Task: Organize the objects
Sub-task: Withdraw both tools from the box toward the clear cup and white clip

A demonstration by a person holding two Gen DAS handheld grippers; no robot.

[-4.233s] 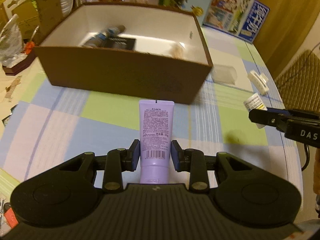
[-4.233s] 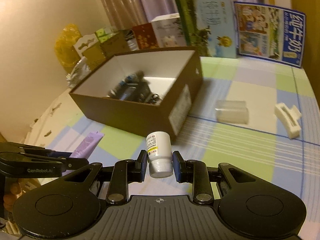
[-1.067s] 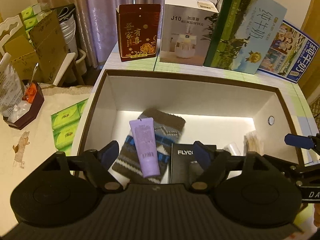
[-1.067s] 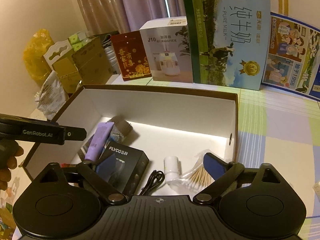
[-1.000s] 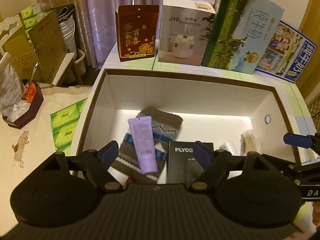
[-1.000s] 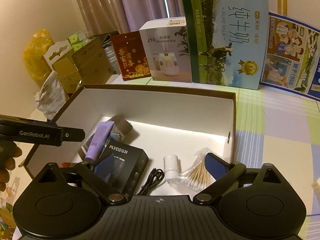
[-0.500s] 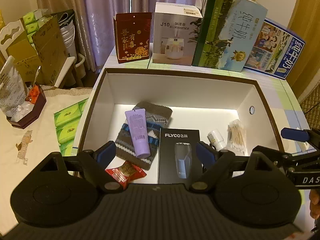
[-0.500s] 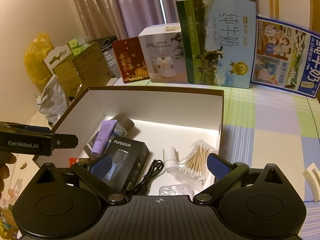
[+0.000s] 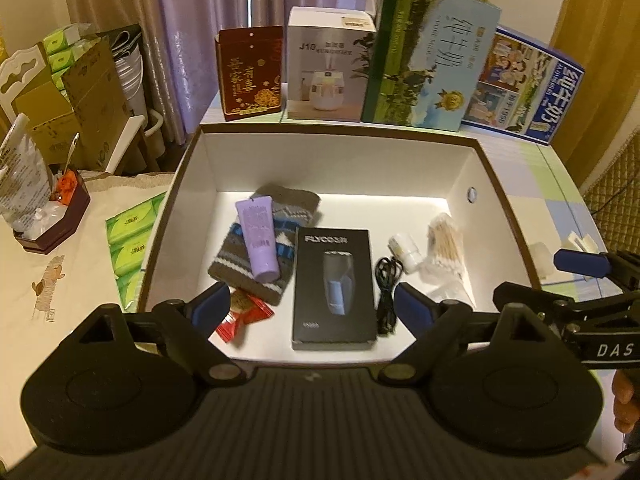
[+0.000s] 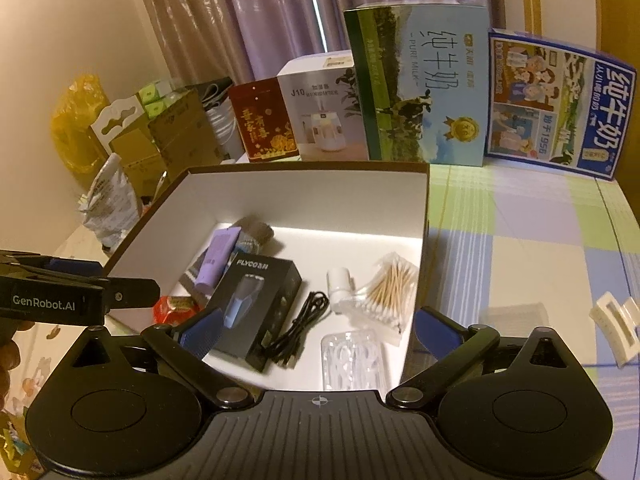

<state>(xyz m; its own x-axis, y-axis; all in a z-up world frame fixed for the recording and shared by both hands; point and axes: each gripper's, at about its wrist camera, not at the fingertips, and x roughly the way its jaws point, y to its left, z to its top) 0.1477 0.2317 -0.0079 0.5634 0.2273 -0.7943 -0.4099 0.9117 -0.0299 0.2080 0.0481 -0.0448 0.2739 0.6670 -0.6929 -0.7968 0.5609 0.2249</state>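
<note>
above the open brown box (image 9: 516, 236), the left gripper (image 9: 312, 312) and right gripper (image 10: 316, 330) both hang with jaws spread wide and nothing held. inside, the purple tube (image 9: 258, 242) lies across the knitted sock (image 9: 280, 216) and the white bottle (image 10: 339, 282) rests beside the cotton swabs (image 10: 390, 280). on the checked cloth just outside, a white hair clip (image 10: 618, 330) and a clear case (image 10: 514, 314) probably go in next.

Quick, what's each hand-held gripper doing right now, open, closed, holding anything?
Left hand-held gripper: open, holding nothing, above the box.
Right hand-held gripper: open, holding nothing.
</note>
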